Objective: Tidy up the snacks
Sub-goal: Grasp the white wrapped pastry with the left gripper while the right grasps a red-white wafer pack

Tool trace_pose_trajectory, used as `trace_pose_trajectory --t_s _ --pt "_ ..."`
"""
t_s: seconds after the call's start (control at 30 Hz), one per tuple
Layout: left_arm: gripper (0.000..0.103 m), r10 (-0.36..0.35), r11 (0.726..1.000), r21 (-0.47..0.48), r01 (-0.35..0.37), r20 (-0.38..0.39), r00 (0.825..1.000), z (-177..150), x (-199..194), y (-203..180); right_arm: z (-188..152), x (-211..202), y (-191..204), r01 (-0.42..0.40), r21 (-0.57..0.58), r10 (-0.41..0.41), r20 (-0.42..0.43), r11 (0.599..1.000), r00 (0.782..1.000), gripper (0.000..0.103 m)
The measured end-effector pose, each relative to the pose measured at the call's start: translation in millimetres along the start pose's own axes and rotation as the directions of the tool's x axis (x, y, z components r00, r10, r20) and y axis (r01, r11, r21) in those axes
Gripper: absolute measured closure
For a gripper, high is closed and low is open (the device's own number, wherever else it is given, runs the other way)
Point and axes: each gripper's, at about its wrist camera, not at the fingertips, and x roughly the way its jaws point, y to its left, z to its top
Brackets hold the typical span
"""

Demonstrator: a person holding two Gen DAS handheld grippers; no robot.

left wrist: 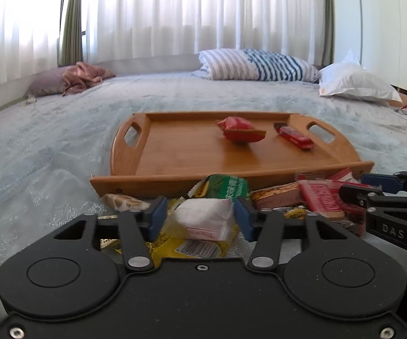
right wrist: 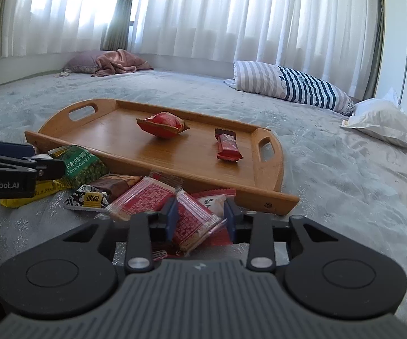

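Note:
A wooden tray (left wrist: 172,182) (right wrist: 260,195) lies on the bed with a red pouch (left wrist: 240,132) (right wrist: 161,124) and a red bar (left wrist: 293,137) (right wrist: 227,147) on it. A pile of snack packets sits in front of its near rim, among them a green peas packet (left wrist: 226,188) (right wrist: 82,163) and a yellow packet (left wrist: 192,250) (right wrist: 28,196). My left gripper (left wrist: 200,217) is shut on a white packet (left wrist: 203,220) over the pile's left side. My right gripper (right wrist: 200,217) is shut on a red cracker packet (right wrist: 195,223) at the pile's right side.
A pale blue bedspread (left wrist: 48,155) covers the bed. A striped pillow (left wrist: 260,65) (right wrist: 293,84) and a white pillow (left wrist: 356,83) (right wrist: 387,121) lie at the far right, and a pink pillow with a cloth (left wrist: 70,80) (right wrist: 110,62) at the far left. Curtains hang behind.

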Motion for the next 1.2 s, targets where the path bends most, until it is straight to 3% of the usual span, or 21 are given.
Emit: trace_pose_trajectory --t_s 0.03,0.2,0.33,0.43,0.7,0.77,0.9,1.0,1.07,1.13,1.2 --pt "0.065 -0.005 1.000 0.014 0.005 0.009 1.000 0 -3 -2 -1 0 -1 0.001 -0.001 -0.001 -0.002 1.000 1.000 0.067" --pt "0.066 -0.014 0.999 0.047 0.013 0.012 1.000 2 -10 -7 -2 -5 -2 0.002 -0.008 -0.002 -0.006 1.000 1.000 0.070" --pt "0.038 0.006 1.000 0.026 -0.007 0.013 1.000 1 -8 -1 -4 -10 -2 -0.004 -0.018 0.004 -0.012 1.000 1.000 0.075" --pt "0.035 0.019 1.000 0.008 -0.019 0.000 1.000 0 -4 7 -8 -14 1 -0.015 -0.034 0.014 -0.027 0.999 1.000 0.075" --pt "0.036 -0.016 0.999 0.028 0.017 -0.041 0.999 -1 8 7 -10 -19 10 -0.026 -0.058 0.025 -0.027 0.998 0.999 0.073" --pt "0.041 -0.047 0.999 -0.008 0.047 -0.069 0.996 -3 10 8 -10 -16 11 -0.025 -0.065 0.023 -0.025 0.998 0.999 0.071" --pt "0.058 -0.028 1.000 -0.005 0.027 -0.061 0.998 -4 5 5 -9 -9 9 -0.036 -0.033 0.035 -0.027 0.999 0.999 0.067" --pt "0.057 -0.051 0.998 -0.031 0.049 -0.060 0.997 -3 1 8 -6 -5 9 -0.040 -0.019 0.040 -0.022 0.999 0.999 0.066" --pt "0.052 -0.061 0.997 -0.045 0.059 -0.057 0.997 -2 -1 10 -6 -3 11 -0.035 -0.042 0.035 -0.015 0.999 0.999 0.061" --pt "0.039 -0.064 0.997 -0.050 0.062 -0.047 0.997 -2 -2 12 -6 -1 14 -0.028 -0.065 0.027 -0.008 0.997 1.000 0.060" --pt "0.037 -0.066 0.996 -0.058 0.064 -0.039 0.997 -1 -4 13 -6 -1 16 -0.023 -0.079 0.023 -0.006 0.997 1.000 0.060"
